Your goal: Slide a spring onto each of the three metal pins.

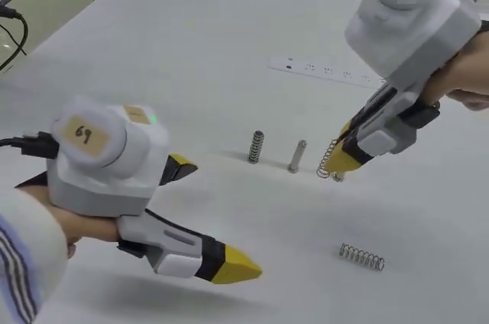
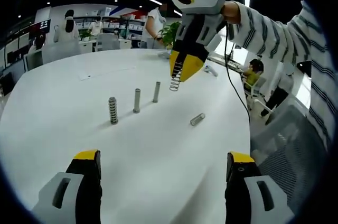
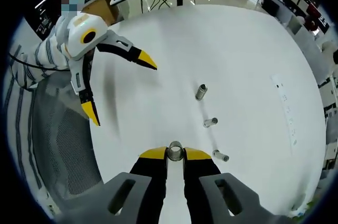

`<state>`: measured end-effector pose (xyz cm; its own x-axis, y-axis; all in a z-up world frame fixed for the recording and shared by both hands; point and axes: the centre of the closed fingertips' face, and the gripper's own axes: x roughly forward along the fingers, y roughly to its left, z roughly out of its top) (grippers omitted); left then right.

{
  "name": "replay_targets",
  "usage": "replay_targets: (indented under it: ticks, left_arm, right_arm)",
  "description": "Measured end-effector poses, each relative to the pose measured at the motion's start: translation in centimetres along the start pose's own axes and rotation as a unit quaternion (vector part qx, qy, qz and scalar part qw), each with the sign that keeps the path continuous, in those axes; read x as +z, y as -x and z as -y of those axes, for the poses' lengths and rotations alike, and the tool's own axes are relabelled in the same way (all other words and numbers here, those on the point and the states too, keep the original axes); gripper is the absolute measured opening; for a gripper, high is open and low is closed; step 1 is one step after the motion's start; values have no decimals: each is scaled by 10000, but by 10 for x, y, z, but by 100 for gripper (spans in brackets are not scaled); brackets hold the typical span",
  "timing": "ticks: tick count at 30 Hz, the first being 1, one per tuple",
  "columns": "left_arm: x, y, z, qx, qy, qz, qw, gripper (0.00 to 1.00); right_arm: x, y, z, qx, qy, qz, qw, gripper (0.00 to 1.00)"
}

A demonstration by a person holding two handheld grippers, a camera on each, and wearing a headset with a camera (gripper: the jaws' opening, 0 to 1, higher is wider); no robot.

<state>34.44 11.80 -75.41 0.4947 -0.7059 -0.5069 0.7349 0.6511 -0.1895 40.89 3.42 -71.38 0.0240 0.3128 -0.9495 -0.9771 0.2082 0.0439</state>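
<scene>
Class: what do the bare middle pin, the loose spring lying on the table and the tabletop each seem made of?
The bare middle pin looks like steel: dull grey with a soft sheen. The loose spring is thin coiled metal wire, with silvery glints. The tabletop is smooth matte white, perhaps laminate; I cannot tell.

In the head view the third pin [image 1: 337, 177] is mostly hidden behind the spring [image 1: 327, 159] and the right gripper [image 1: 339, 168]. In the right gripper view, its fingers [image 3: 153, 155] hide the spring's length.
</scene>
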Motion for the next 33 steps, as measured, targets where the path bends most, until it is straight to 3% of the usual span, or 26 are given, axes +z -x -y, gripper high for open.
replay_targets:
  ticks: [9, 11, 13, 19, 27, 33]
  left_arm:
    - [-1, 3, 3, -13, 150, 102, 9998, 96]
    - [3, 4, 2, -6, 294, 260, 9992, 96]
    - [4, 6, 0, 22, 311, 289, 9991, 96]
    - [1, 8, -2, 84, 328, 240, 9991, 96]
    - [2, 10, -7, 198, 292, 273, 9990, 97]
    - [1, 9, -6, 170, 310, 225, 9991, 97]
  right_arm:
    - [9, -4, 29, -165, -18, -88, 9998, 8]
    - [15, -5, 32, -113, -44, 2, 9999, 8]
    - [20, -5, 37, -116, -82, 44, 9999, 8]
    - [31, -9, 47, -232, -33, 106, 9997, 8]
    - [31, -21, 62, -276, -150, -1, 9995, 8]
    - [31, -28, 63, -206, -255, -14, 9995, 8]
